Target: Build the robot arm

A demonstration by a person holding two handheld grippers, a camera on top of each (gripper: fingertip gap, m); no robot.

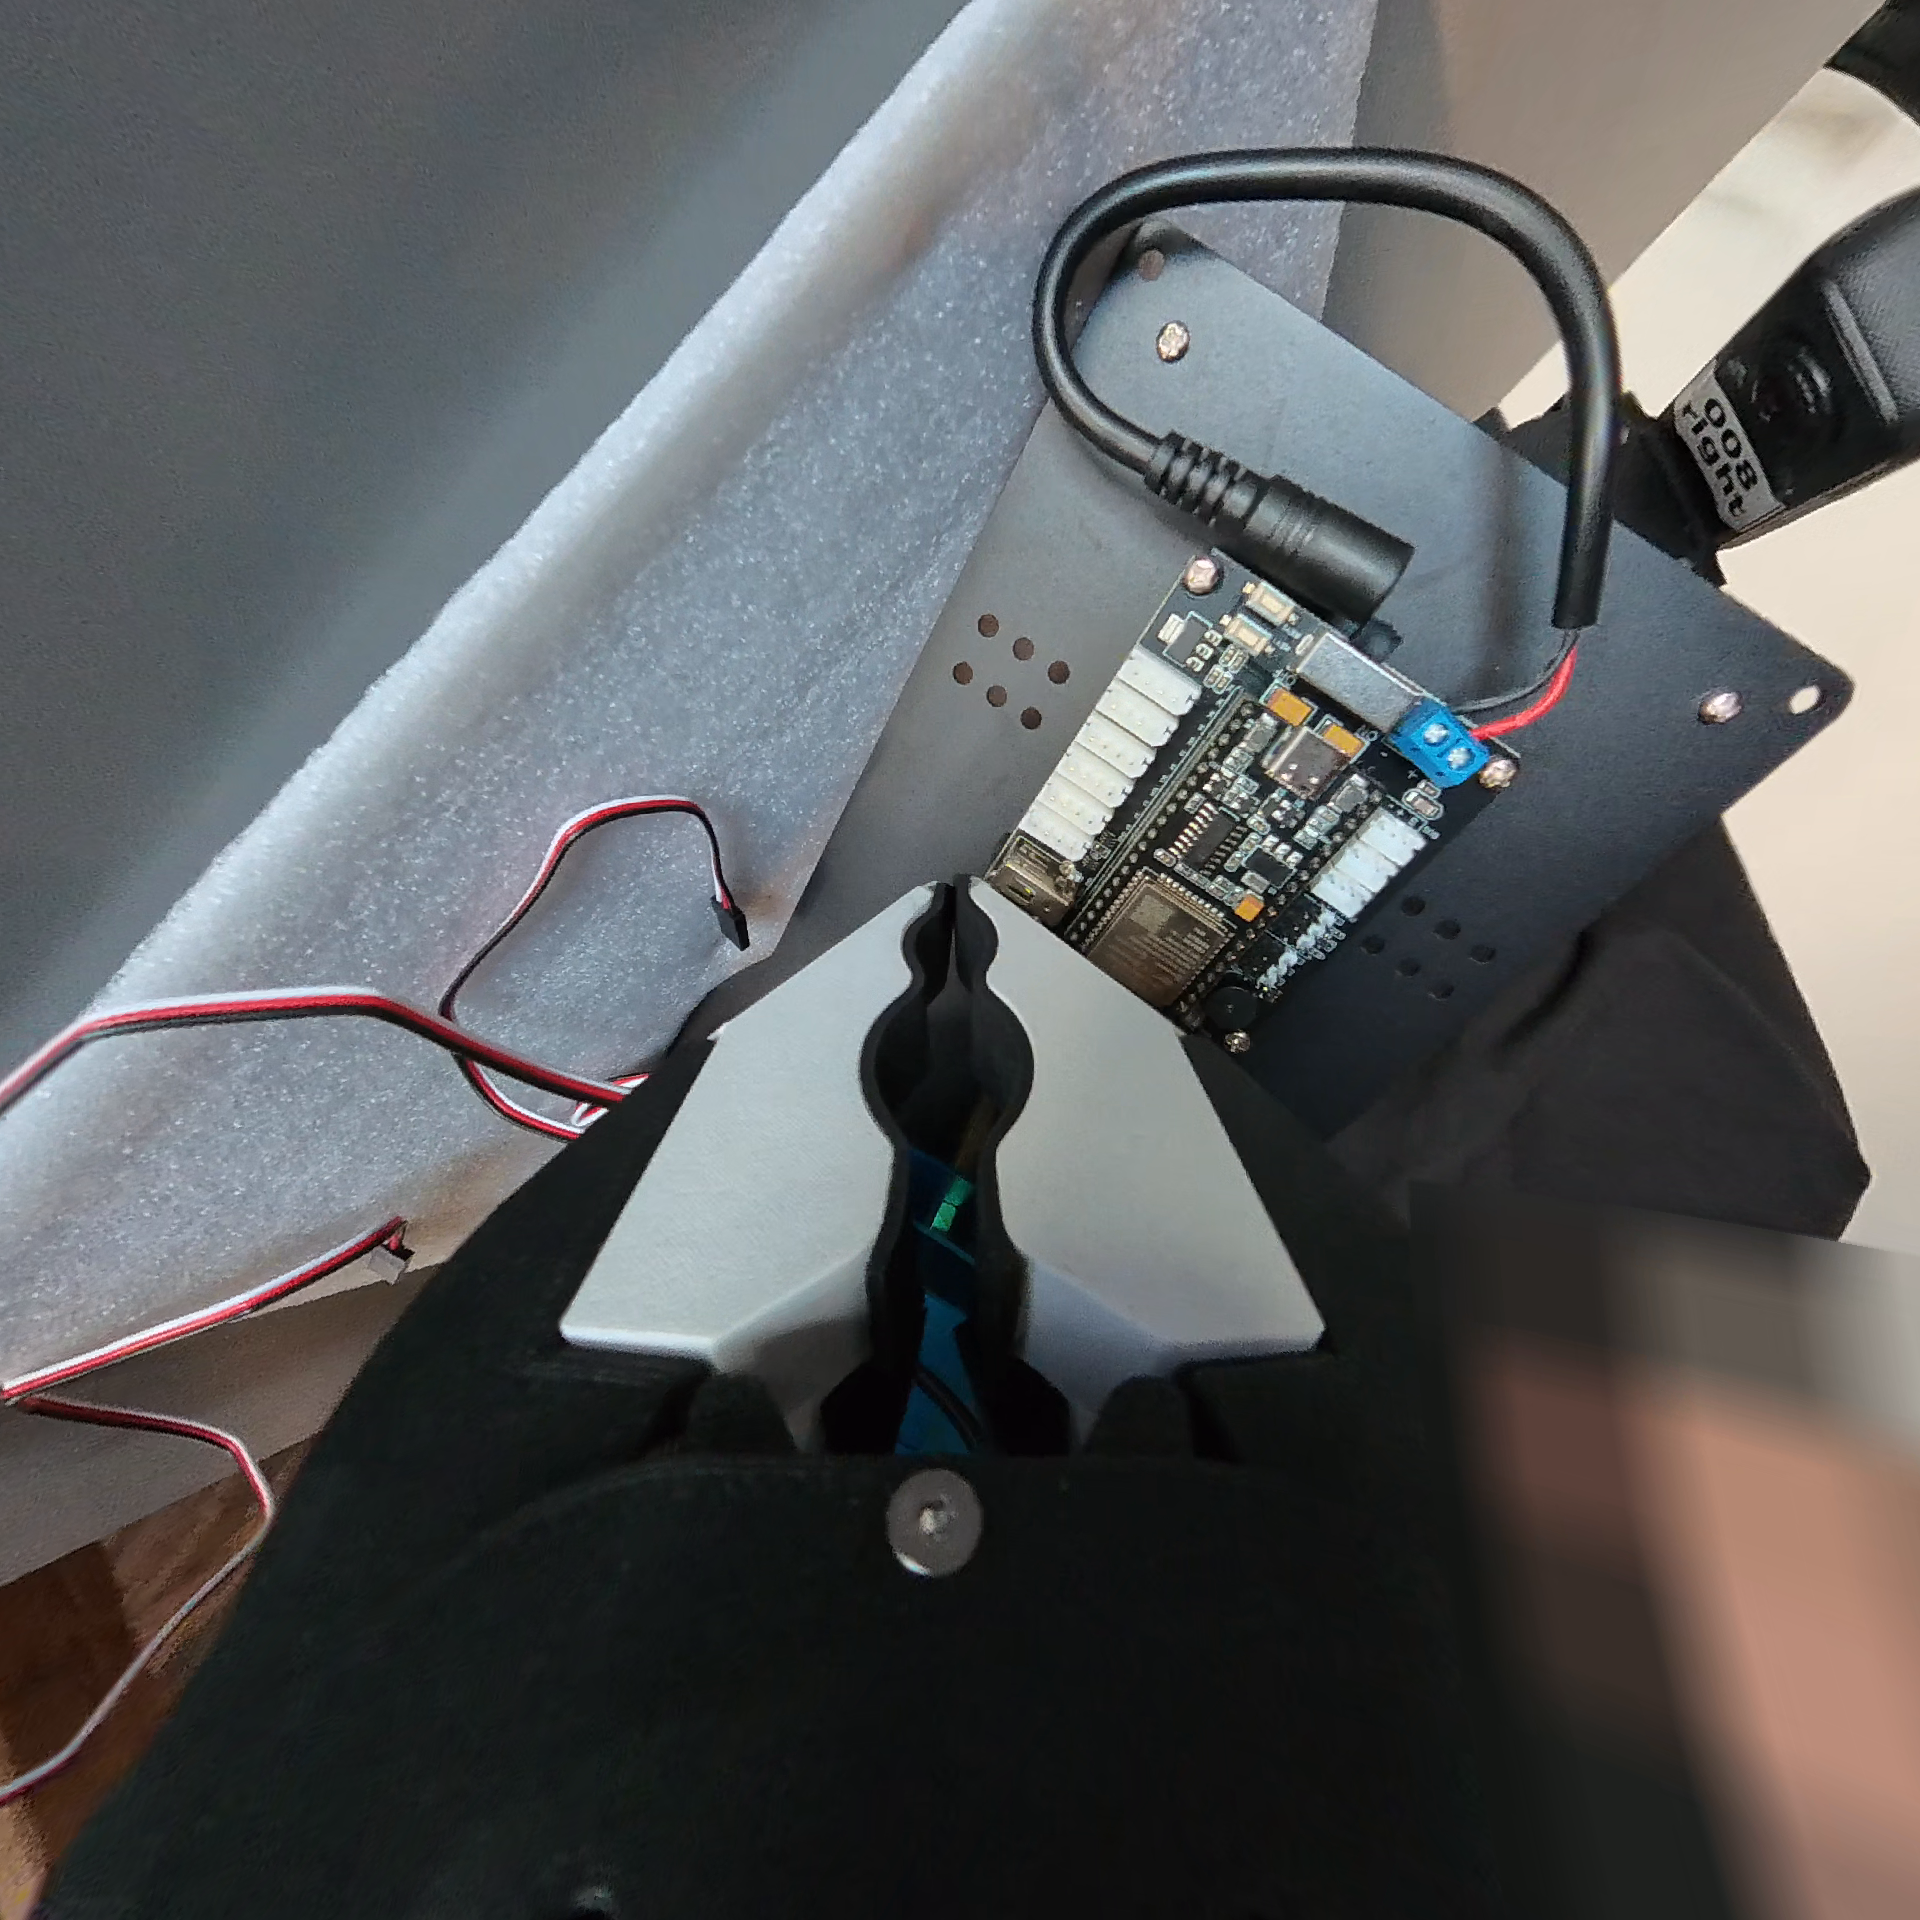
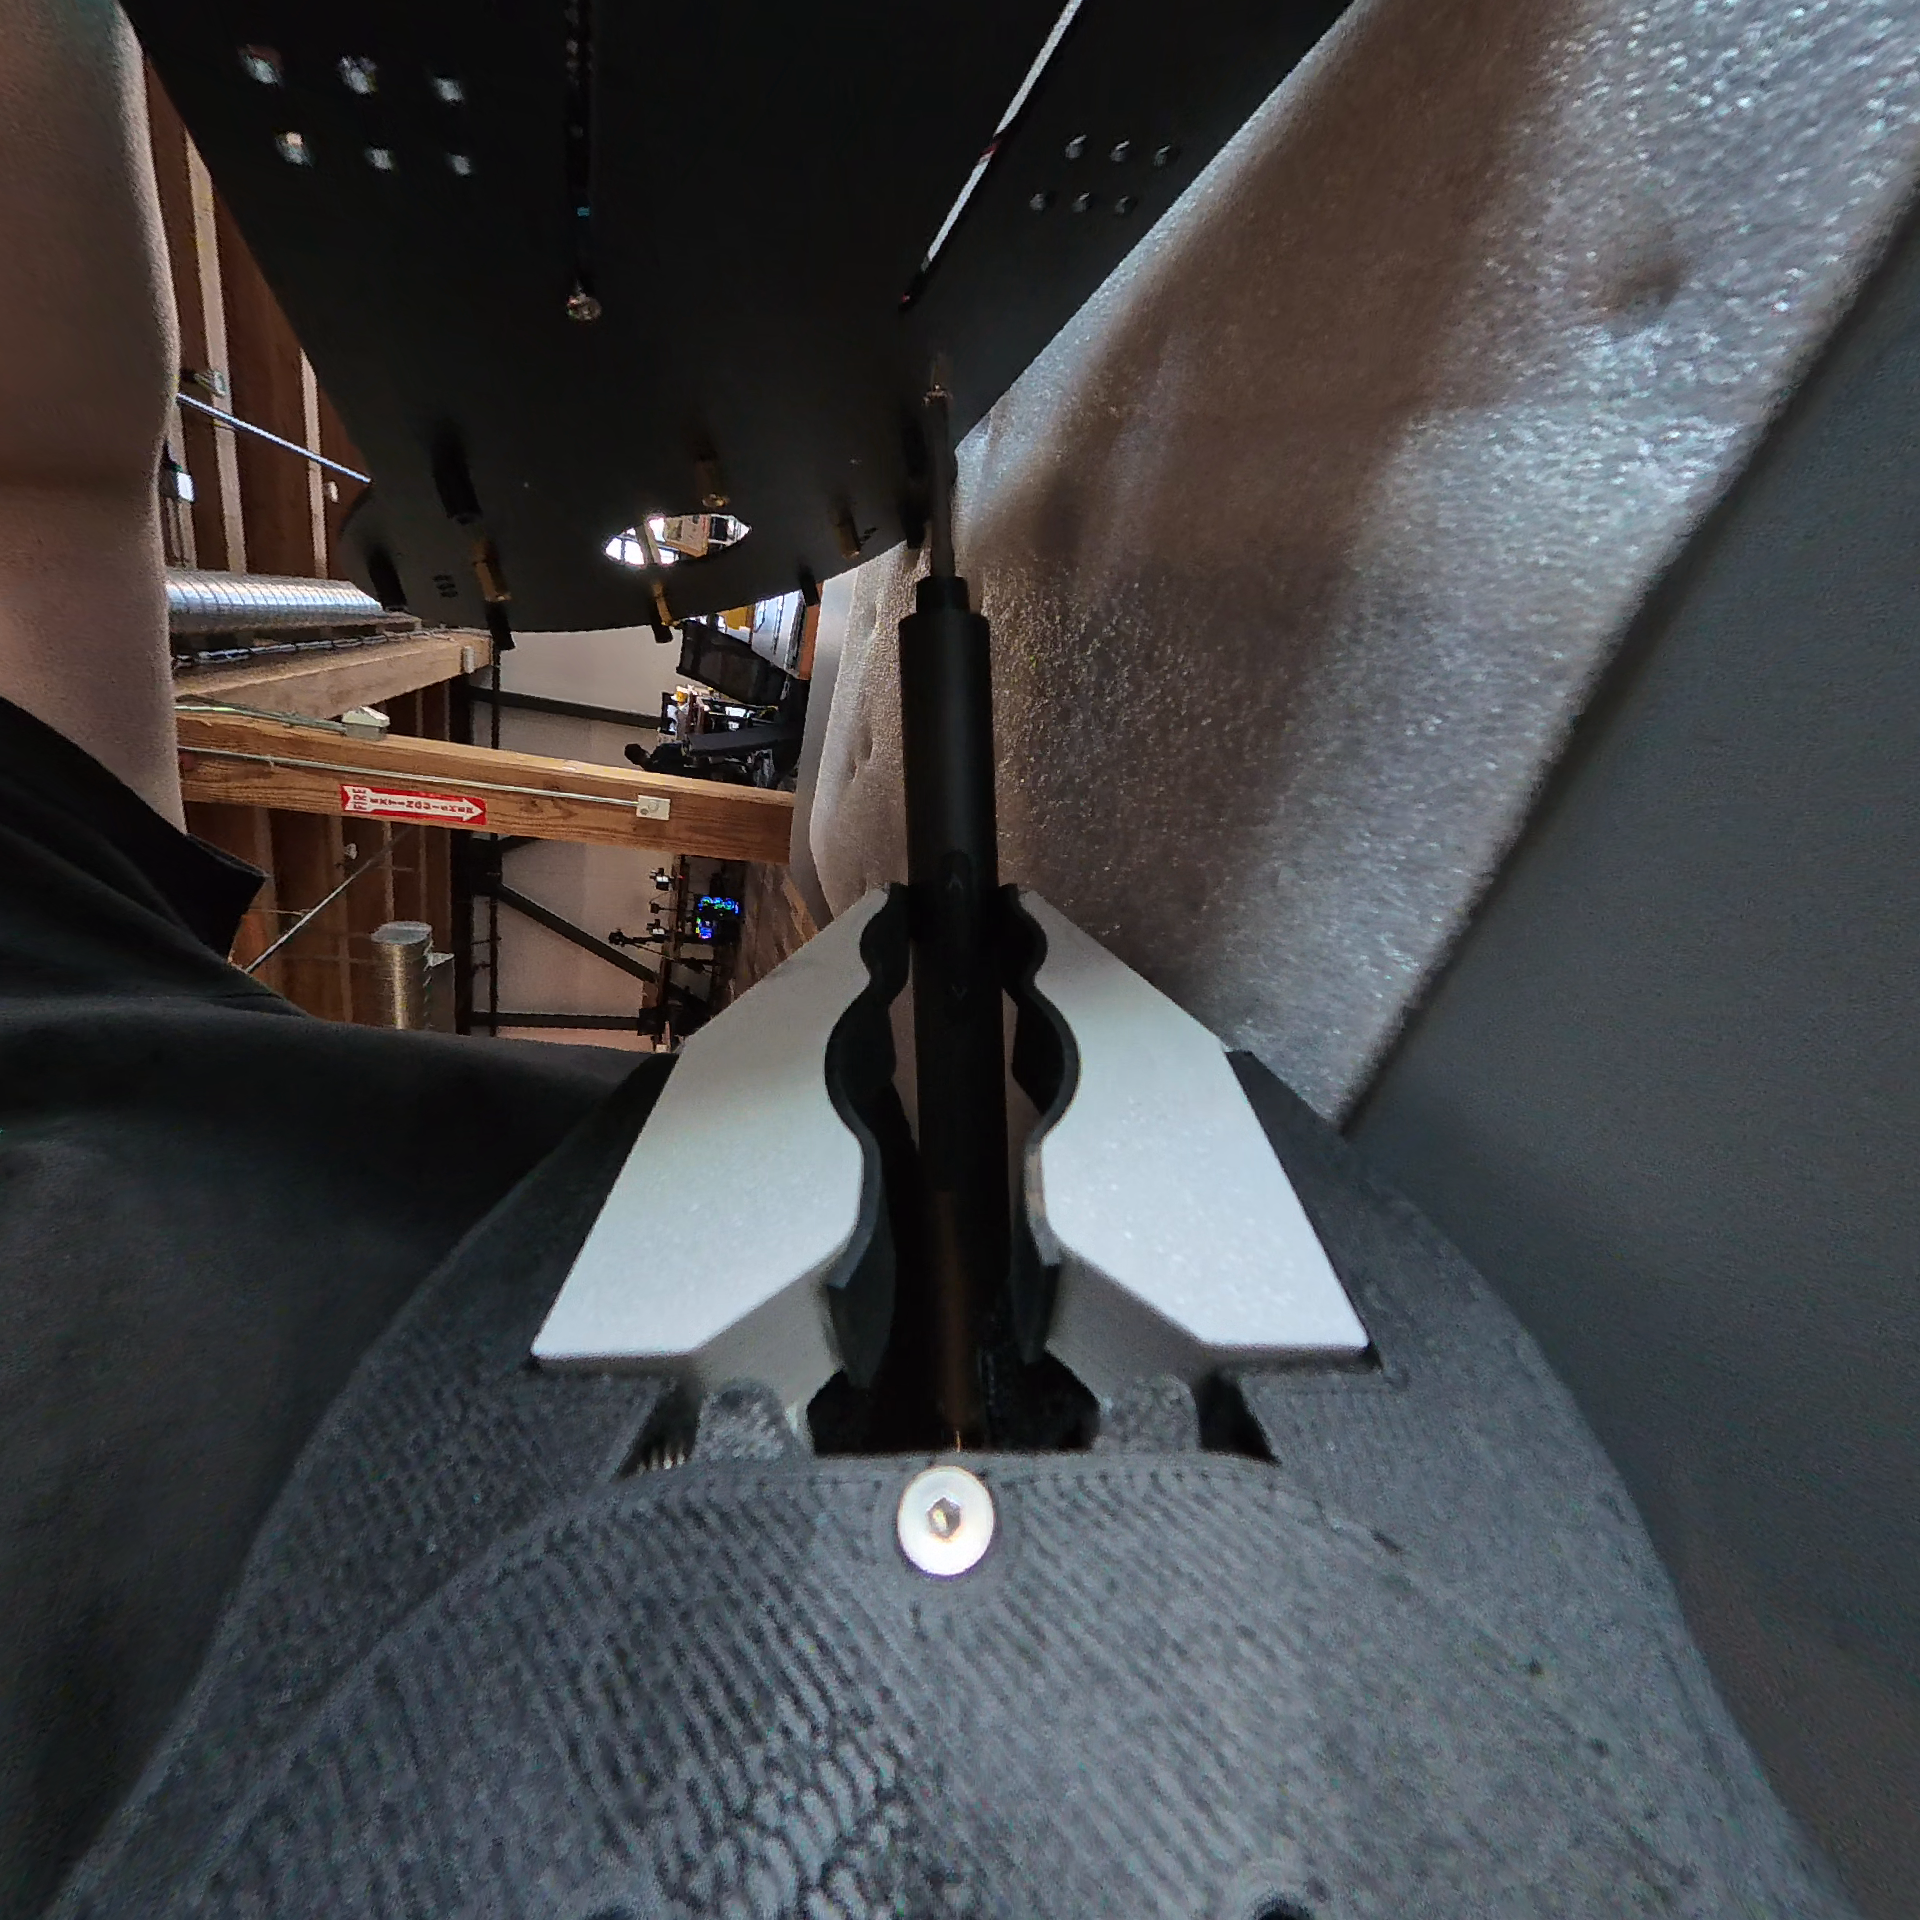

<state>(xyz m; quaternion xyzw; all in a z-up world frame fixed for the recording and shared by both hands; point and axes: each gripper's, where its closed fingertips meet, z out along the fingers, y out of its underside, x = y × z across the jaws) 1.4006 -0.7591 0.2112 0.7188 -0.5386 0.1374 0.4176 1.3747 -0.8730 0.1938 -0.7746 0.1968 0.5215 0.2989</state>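
My left gripper (image 1: pixel 954 896) is shut, its tips over the lower corner of a circuit board (image 1: pixel 1247 821) screwed to a black metal plate (image 1: pixel 1299 436). A blue and green part (image 1: pixel 940 1210) shows deep between its jaws; I cannot tell whether it is held. My right gripper (image 2: pixel 956 904) is shut on a slim black electric screwdriver (image 2: pixel 951 727). The bit (image 2: pixel 940 416) reaches the edge of the plate's underside (image 2: pixel 644 312), which is tilted up off the foam. The right gripper also shows at the top right of the left wrist view (image 1: pixel 1818 384).
A grey foam sheet (image 1: pixel 623 727) lies under the plate and also shows in the right wrist view (image 2: pixel 1351 520). Red, black and white servo wires (image 1: pixel 312 1013) trail across it. A black power cable (image 1: pixel 1351 177) loops to the board's blue terminal (image 1: pixel 1444 743). Brass standoffs (image 2: pixel 488 577) stick out below the plate. Across from one pair of fingers to the other is roughly 12 centimetres. The black metal plate (image 1: pixel 1299 436) lies around 9 centimetres away from my left fingertips.
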